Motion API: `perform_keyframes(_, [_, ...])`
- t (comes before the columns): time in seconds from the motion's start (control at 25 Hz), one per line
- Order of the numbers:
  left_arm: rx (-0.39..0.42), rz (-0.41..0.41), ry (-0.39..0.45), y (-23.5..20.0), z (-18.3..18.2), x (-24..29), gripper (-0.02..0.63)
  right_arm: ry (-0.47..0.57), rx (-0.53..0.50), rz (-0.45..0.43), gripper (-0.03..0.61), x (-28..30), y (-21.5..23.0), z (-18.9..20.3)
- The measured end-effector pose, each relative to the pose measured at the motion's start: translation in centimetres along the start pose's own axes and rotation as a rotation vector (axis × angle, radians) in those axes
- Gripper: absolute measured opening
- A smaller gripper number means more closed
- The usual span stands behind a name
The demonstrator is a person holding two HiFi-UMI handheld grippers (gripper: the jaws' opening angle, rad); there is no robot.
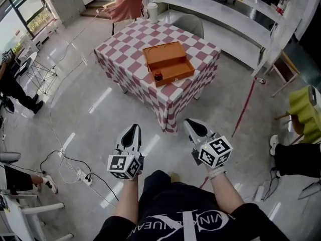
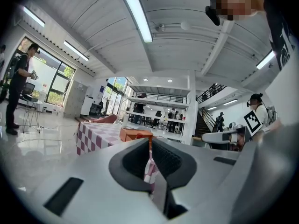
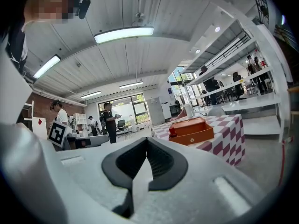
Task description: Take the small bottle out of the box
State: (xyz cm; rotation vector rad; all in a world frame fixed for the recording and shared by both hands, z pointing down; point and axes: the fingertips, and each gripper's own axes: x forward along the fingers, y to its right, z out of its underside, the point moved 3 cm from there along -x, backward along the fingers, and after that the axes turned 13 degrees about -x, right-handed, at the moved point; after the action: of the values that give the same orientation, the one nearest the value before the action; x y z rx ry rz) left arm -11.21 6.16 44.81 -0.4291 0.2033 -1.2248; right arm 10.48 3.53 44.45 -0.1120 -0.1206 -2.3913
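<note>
Orange open cardboard box (image 1: 176,75) sits about mid-worktop on the red-and-white checked-cloth worktop (image 1: 125,49). Small dark-red bottle (image 1: 158,76) inside the box, at its near-left corner. White cylindrical container (image 1: 152,11) at the worktop's far corner.

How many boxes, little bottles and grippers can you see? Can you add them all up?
orange box: 1
small bottle: 1
grippers: 2, the left gripper and the right gripper
Total: 4
</note>
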Motion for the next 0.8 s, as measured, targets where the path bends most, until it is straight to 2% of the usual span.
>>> perform_keyframes(0.4, [0.003, -0.015, -0.039, -0.7, 0.6, 2.4, 0.020, -0.017, 0.045, -0.005, 0.006, 1.7, 2.2, 1.2])
perform_keyframes(0.6, [-0.010, -0.007, -0.062, -1.4, 1.0, 4.9, 0.020, -0.021, 0.048, -0.005, 0.006, 3.2, 3.9, 1.2])
perform_keyframes(0.8, [-0.018, 0.020, -0.050, -2.2, 0.1, 8.5, 0.020, -0.011, 0.038, 0.000, 0.006, 5.4, 6.4, 0.2])
